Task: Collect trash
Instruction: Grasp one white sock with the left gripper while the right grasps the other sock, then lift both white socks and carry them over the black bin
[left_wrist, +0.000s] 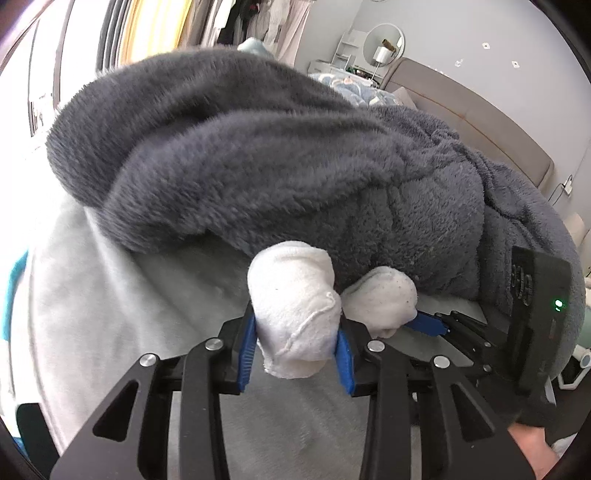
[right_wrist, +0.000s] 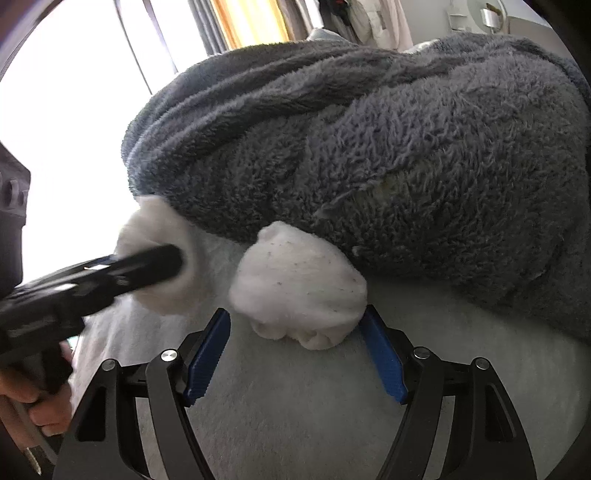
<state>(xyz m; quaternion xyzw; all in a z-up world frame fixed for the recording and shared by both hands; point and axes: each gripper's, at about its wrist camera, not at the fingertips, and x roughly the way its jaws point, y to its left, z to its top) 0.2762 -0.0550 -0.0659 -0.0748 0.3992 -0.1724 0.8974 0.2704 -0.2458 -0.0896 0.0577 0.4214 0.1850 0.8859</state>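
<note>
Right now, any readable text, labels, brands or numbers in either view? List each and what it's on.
None readable.
Right gripper body: a lit green light, some raised marks, too blurred to read.
Socks, grey blanket, pale sheet: no print.
Far shelf: items too small to read.

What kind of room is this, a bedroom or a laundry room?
Most likely a bedroom. A fluffy grey blanket lies heaped on a pale sheet, with a padded headboard along the wall behind it. Clothes hang at the back, beside a round mirror.
</note>
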